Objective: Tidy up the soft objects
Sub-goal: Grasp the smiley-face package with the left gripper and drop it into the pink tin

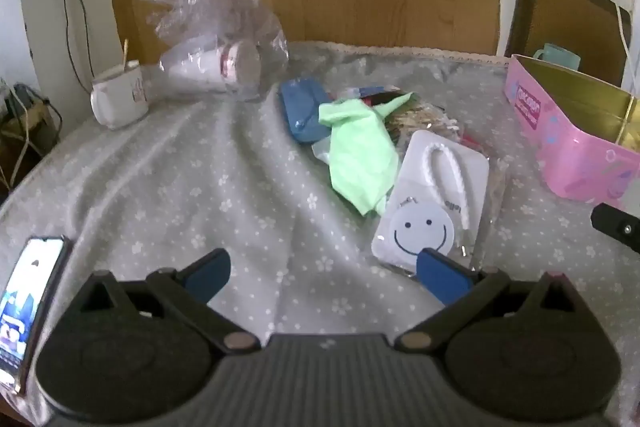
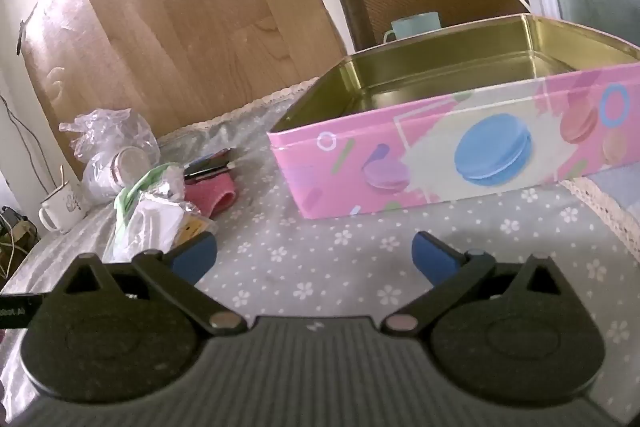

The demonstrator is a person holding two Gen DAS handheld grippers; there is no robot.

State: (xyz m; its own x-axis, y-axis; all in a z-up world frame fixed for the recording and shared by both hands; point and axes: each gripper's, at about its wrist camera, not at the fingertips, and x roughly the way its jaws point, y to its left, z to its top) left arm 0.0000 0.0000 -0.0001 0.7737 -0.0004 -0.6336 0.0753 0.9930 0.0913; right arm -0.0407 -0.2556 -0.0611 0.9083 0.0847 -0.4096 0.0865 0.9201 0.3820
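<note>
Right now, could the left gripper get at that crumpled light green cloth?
Probably yes: the left gripper is open, and the crumpled light green cloth lies uncovered atop the pile, ahead and slightly right.

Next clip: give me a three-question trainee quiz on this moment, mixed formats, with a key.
1. True or false: the pink tin stands open, with no lid on it.
2. Multiple choice: in the left wrist view, what lies nearest the left tongs? A) the white mug B) the smiley-face packet C) the clear plastic bag
3. Fill in: the green soft item lies on the pile beside a ____ pouch.

Key
1. True; its gold inside shows.
2. B; one blue fingertip overlaps the packet's near edge in the picture.
3. Blue.

The left tongs and the right tongs are both open and hold nothing.
</note>
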